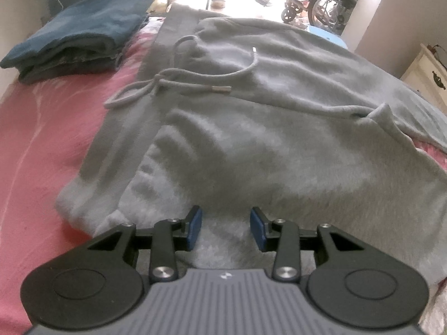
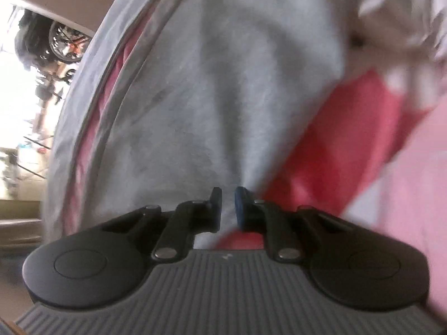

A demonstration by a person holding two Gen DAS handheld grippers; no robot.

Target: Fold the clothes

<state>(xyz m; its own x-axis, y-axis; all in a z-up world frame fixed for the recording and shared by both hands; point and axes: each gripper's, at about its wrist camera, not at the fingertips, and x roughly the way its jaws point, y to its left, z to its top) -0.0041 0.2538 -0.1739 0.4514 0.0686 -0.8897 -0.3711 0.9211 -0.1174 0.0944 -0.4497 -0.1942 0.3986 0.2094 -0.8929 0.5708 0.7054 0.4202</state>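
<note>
Both wrist views close over hoodie (image 1: 251,139)

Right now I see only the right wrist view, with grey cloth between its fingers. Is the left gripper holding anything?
Observer: No. The left gripper is open over the grey garment, with nothing pinched between its pads.
Operator: Is anything lying loose on the cloth ahead of it?
Observer: Yes. A drawstring lies on top of the garment, knotted near one end, with both metal tips free.
</note>
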